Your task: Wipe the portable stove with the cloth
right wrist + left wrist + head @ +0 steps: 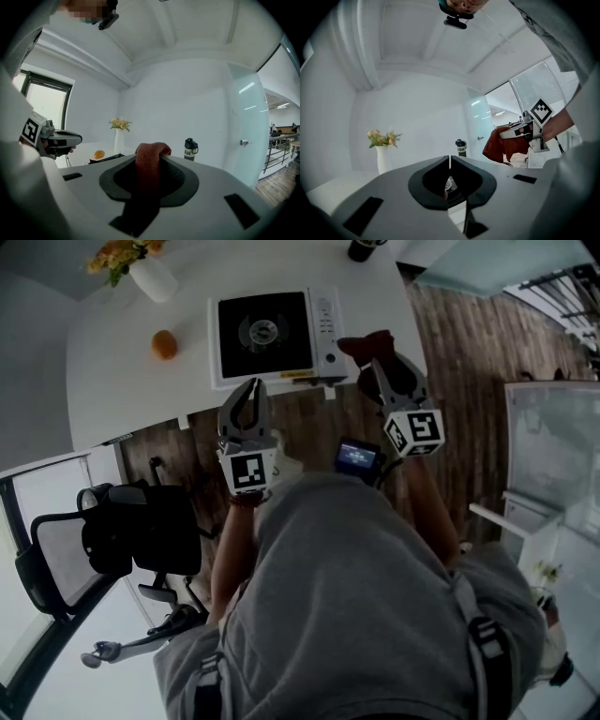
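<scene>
The portable stove, white with a black top and a round burner, lies on the white table. My right gripper is shut on a red-brown cloth that it holds at the table's near edge, just right of the stove. In the right gripper view the cloth is folded between the jaws and hangs down; the stove shows only as a dark edge. My left gripper is shut and empty, in front of the stove's near edge. In the left gripper view its jaws meet at the tip.
An orange and a white vase of flowers stand left of the stove. A dark bottle is at the table's far side. A black office chair stands at my left over the wooden floor.
</scene>
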Motion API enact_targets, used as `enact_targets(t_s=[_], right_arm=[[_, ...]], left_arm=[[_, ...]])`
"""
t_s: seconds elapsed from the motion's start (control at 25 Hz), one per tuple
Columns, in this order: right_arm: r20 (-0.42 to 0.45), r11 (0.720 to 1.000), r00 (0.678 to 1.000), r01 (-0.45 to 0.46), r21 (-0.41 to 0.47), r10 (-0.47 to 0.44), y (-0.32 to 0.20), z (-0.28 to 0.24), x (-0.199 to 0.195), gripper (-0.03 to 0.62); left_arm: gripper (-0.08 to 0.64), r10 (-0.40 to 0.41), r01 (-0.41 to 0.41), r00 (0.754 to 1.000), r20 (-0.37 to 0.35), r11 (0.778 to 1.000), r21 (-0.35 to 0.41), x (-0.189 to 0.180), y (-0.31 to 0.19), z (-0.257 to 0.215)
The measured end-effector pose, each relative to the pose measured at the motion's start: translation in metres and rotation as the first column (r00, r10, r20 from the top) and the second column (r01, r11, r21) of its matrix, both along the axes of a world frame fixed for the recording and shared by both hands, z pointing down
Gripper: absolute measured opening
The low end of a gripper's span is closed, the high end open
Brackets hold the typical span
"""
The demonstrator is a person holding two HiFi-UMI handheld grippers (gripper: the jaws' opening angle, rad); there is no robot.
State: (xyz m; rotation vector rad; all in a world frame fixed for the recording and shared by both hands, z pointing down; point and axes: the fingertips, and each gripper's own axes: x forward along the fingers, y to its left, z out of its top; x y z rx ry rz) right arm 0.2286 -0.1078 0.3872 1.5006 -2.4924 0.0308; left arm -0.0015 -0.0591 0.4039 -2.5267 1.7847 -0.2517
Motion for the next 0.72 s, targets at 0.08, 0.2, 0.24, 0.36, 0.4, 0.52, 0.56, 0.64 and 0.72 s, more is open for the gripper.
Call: enact_targets(t_s=[0.08, 0.2, 0.24, 0.36, 0.4, 0.52, 0.56, 0.64, 0.72], right_arm=[[-0.012, 1.0, 1.0, 0.006, 0.003, -0.006, -0.016, -0.001, -0.007, 0.109], [-0.027, 1.0, 1.0, -0.011, 0.003, 0.011, -0.043, -0.001, -0.016, 0.109], [-0.029, 1.0, 0.999, -0.021, 0.0, 0.021, -0.05, -0.001, -0.018, 0.109], [-0.039, 0.999, 0.999, -0.038, 0.001, 0.038, -0.069, 0.001, -0.023, 0.109], [-0.044, 0.999, 0.998, -0.035, 0.001, 0.035, -0.076, 0.002, -0.025, 0.109], [-0.079, 1.0, 0.997, 0.001, -0.011, -0.002, -0.1, 0.012, -0.03, 0.109], [-0.092, 1.0, 0.996, 0.021, -0.016, -0.022, -0.111, 0.016, -0.031, 0.109], [-0.114, 0.997, 0.991, 0.067, -0.028, -0.07, -0.135, 0.024, -0.034, 0.109], [-0.121, 0.992, 0.985, 0.114, -0.051, -0.12, -0.162, 0.035, -0.038, 0.109]], left_arm=[[0.038, 0.007, -0.008, 1.0, -0.011, 1.0, -0.022, -0.011, -0.011, 0.008], [0.038, 0.029, -0.03, 0.999, -0.022, 0.998, -0.05, -0.027, -0.029, 0.02], [0.038, 0.039, -0.04, 0.999, -0.022, 0.997, -0.059, -0.03, -0.034, 0.024], [0.04, 0.078, -0.079, 0.997, -0.01, 0.994, -0.08, -0.035, -0.046, 0.034], [0.04, 0.091, -0.09, 0.996, 0.0, 0.993, -0.082, -0.036, -0.05, 0.036], [0.04, 0.102, -0.1, 0.995, 0.019, 0.991, -0.088, -0.043, -0.06, 0.04], [0.04, 0.096, -0.094, 0.995, 0.016, 0.991, -0.095, -0.046, -0.063, 0.043], [0.04, 0.088, -0.086, 0.996, 0.005, 0.991, -0.106, -0.052, -0.07, 0.048], [0.041, 0.096, -0.096, 0.995, -0.007, 0.991, -0.091, -0.055, -0.078, 0.052]])
